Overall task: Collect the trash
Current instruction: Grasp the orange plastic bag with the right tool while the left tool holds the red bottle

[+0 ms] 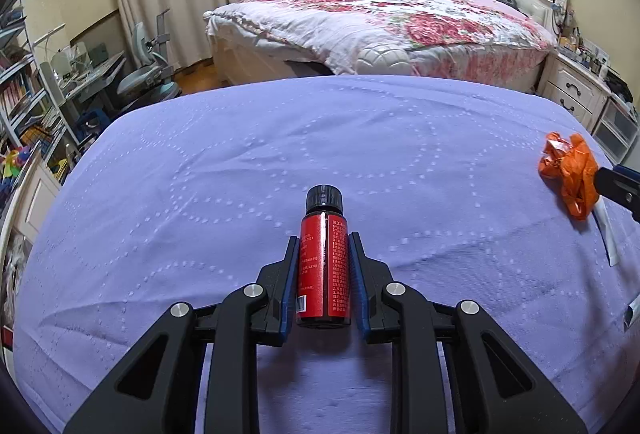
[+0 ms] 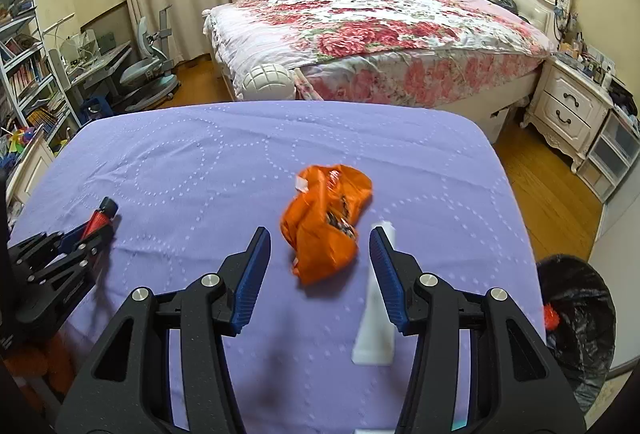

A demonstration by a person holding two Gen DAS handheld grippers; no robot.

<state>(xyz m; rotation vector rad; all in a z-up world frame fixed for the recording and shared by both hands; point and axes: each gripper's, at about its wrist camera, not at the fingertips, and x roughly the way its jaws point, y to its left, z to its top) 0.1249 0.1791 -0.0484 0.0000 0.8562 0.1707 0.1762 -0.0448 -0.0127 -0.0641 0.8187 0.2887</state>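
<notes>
Two grippers worked over a lavender quilted cover [image 1: 240,161] that lay across the tabletop. The left gripper [image 1: 323,240] had its fingers [image 1: 291,274] drawn in narrow against both sides of a small red-labelled bottle [image 1: 323,266], pressing on its label. That bottle had a black cap [image 1: 324,198] pointing away from the camera, and it lay along the line of the fingers, just above or on the cover; which of the two could not be told. From the right wrist view the same bottle [image 2: 100,220] showed at the far left, caught in the left gripper [image 2: 90,234].

The right gripper [image 2: 318,238] held its blue-padded fingers [image 2: 252,274] spread wide, apart from everything. A crumpled orange wrapper [image 2: 326,218] lay on the cover between and slightly beyond them, touching neither pad. A white tube [image 2: 376,314] lay flat just beside the wrapper, along the inner side of the right-hand finger, its narrow end pointing away.

In the left wrist view the orange wrapper [image 1: 570,173] sat near the right edge of the cover, with a tip of the right gripper [image 1: 618,181] close by it.

A black-lined trash bin [image 2: 580,314] stood on the wooden floor [image 2: 552,193] past the right edge of the tabletop, something red visible inside. A bed [image 2: 360,25] with a floral quilt stood behind.
</notes>
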